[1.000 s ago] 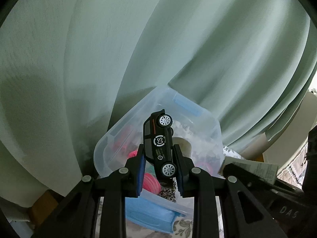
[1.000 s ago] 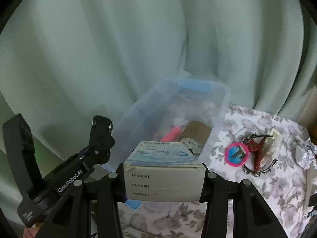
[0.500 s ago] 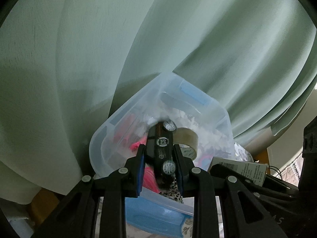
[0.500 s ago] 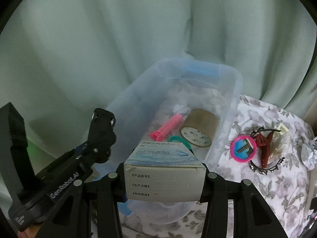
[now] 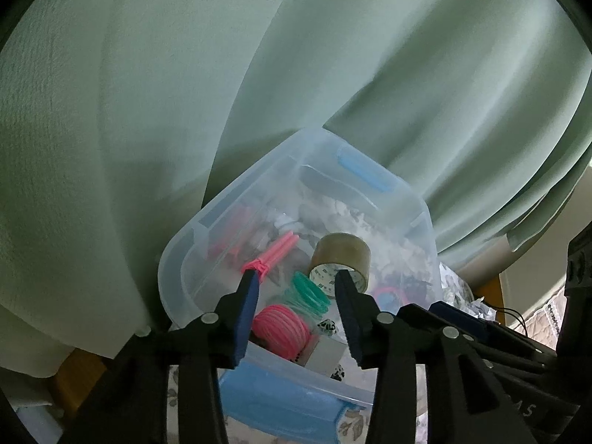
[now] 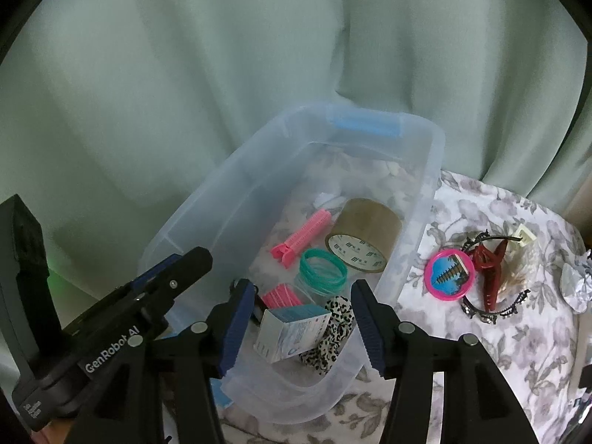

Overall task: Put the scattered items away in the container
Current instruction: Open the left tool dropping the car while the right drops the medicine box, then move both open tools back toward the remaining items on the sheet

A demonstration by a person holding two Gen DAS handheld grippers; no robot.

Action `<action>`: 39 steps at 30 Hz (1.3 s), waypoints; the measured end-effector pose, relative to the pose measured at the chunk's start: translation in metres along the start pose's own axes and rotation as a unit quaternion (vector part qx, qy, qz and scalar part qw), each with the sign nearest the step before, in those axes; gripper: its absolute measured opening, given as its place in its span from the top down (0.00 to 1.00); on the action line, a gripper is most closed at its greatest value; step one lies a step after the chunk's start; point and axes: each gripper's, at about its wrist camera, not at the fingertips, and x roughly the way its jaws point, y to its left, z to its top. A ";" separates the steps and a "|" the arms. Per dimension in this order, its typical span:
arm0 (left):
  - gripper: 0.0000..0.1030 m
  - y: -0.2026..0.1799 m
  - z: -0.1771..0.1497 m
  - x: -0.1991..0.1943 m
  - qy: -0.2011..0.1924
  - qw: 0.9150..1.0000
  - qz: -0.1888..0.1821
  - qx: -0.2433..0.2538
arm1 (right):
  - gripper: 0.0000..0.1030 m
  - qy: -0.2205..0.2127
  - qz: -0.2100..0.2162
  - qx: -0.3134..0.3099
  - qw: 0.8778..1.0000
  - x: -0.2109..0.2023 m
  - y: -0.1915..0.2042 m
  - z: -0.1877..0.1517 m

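Above the container (image 6: 436, 170) both the left gripper (image 5: 298, 288) and right gripper (image 6: 303, 298) are opening, empty; lift them straight up, clear of its rim.

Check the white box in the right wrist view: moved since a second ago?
Yes. The white box has left the right tongs, whose jaws are opening, and dropped into the clear bin, landing beside the leopard-print scrunchie.

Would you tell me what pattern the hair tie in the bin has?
Leopard print, on the hair tie; clearest in the right wrist view.
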 end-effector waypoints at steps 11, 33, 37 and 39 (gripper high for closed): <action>0.47 -0.018 -0.004 -0.020 -0.014 1.000 0.006 0.018 | 0.43 -0.019 0.001 0.008 1.000 -0.027 -0.004 -0.006; 0.44 -0.100 -0.025 -0.082 -0.082 0.992 -0.012 0.090 | 0.38 -0.120 0.012 0.084 0.989 -0.125 -0.063 -0.044; 0.38 -0.120 -0.030 -0.095 -0.111 0.988 -0.023 0.107 | 0.36 -0.148 0.004 0.114 0.982 -0.142 -0.086 -0.056; 0.36 -0.130 -0.033 -0.100 -0.125 0.985 -0.028 0.116 | 0.36 -0.160 -0.002 0.128 0.979 -0.148 -0.096 -0.062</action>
